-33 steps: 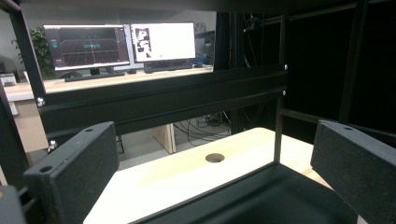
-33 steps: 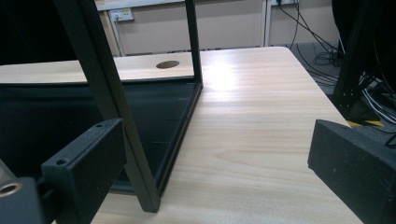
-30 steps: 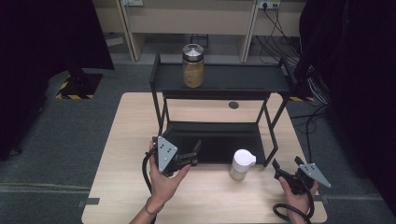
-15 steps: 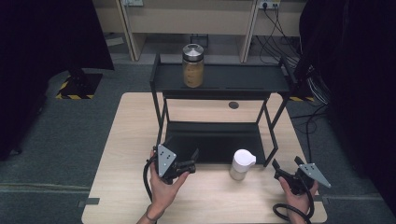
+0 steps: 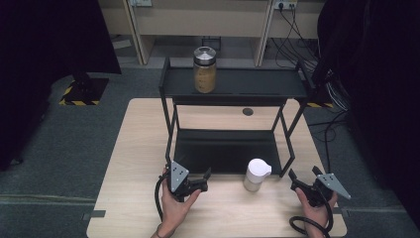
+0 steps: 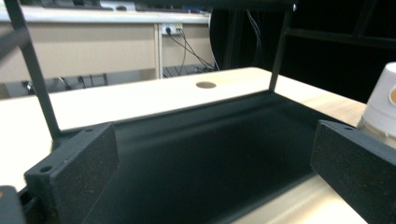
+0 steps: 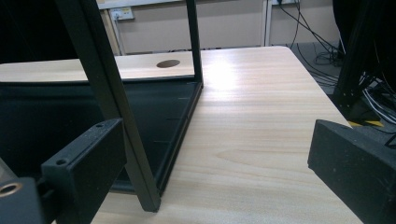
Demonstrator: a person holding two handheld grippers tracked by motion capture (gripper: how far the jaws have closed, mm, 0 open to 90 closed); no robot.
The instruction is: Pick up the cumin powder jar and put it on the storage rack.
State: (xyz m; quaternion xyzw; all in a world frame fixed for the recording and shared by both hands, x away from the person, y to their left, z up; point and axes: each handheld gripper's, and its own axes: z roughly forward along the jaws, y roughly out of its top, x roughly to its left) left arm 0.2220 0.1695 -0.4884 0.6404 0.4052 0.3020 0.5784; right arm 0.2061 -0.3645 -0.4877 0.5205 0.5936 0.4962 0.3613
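Note:
A black two-tier metal shelf (image 5: 233,84) stands on the wooden table. On its top tier stands a glass jar (image 5: 204,69) with a silver lid and tan contents. A white-capped container (image 5: 256,174) stands on the table just in front of the lower tray (image 5: 223,148). To its left, near the front edge, my left gripper (image 5: 205,180) is open and holds nothing. In the left gripper view the gripper (image 6: 210,177) faces the lower tray (image 6: 210,149), with the white container (image 6: 380,109) at the right edge. My right gripper (image 5: 303,174) is open and empty, right of the container, beside the shelf's front leg (image 7: 112,102).
A round cable hole (image 5: 247,111) sits in the tabletop behind the shelf. Bare wood (image 7: 261,140) lies right of the shelf up to the table's right edge. Cables (image 5: 292,29) and a low cabinet stand on the floor beyond.
My left gripper has drawn back a little toward the table's near edge, away from the lower tray. The right gripper and the containers have stayed put.

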